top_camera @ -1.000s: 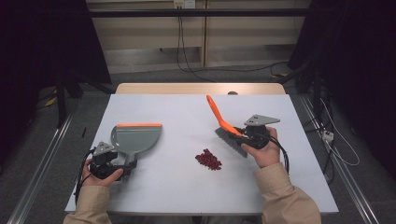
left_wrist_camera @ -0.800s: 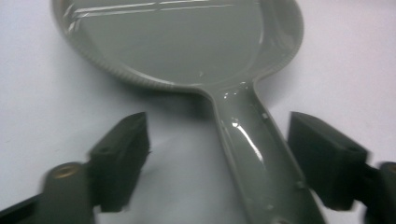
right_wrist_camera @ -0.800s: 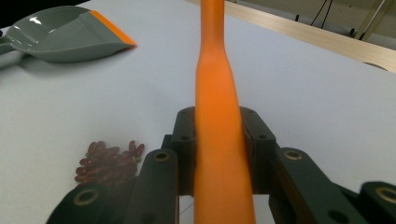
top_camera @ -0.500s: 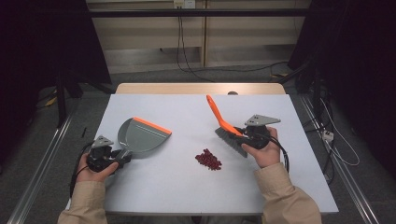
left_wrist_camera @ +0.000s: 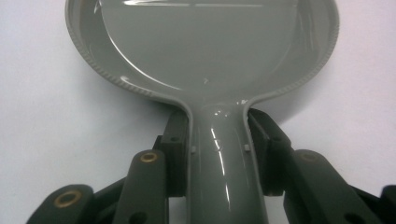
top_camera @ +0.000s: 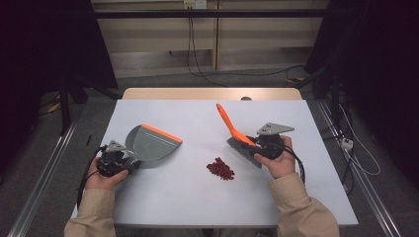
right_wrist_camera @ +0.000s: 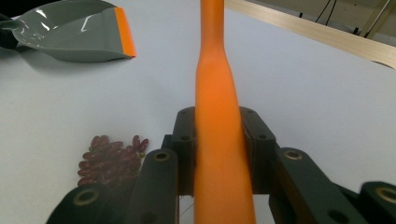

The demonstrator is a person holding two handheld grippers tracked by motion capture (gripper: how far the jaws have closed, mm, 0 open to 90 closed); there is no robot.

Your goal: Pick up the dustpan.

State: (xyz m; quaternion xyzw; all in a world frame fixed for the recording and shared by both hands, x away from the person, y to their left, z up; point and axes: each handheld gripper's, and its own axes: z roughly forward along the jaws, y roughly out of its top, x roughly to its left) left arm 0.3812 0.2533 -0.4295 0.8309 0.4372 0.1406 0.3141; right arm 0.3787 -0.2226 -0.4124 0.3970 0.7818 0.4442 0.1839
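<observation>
A grey dustpan (top_camera: 150, 143) with an orange lip lies at the left of the white table, its lip turned toward the right. My left gripper (top_camera: 128, 159) has just been closing its jaws, and the pads now press both sides of the dustpan's handle (left_wrist_camera: 219, 168); the pan (left_wrist_camera: 205, 46) spreads out beyond my left gripper (left_wrist_camera: 218, 135). My right gripper (top_camera: 254, 146) is shut on the orange handle of a brush (top_camera: 228, 122), bristles down on the table. That handle (right_wrist_camera: 217, 88) rises between the jaws of my right gripper (right_wrist_camera: 218, 128). A small pile of red beans (top_camera: 221, 169) lies between the two tools.
The beans (right_wrist_camera: 109, 158) lie just left of the brush, with the dustpan (right_wrist_camera: 74, 30) farther off. The white tabletop (top_camera: 173, 207) ends in a wooden strip (top_camera: 212, 94) at the back. Cables and metal rails run along the floor around it.
The dustpan has swung from lip-away to lip-rightward, toward the beans. My left gripper has closed on its handle and shifted a little. The right hand and brush have stayed put.
</observation>
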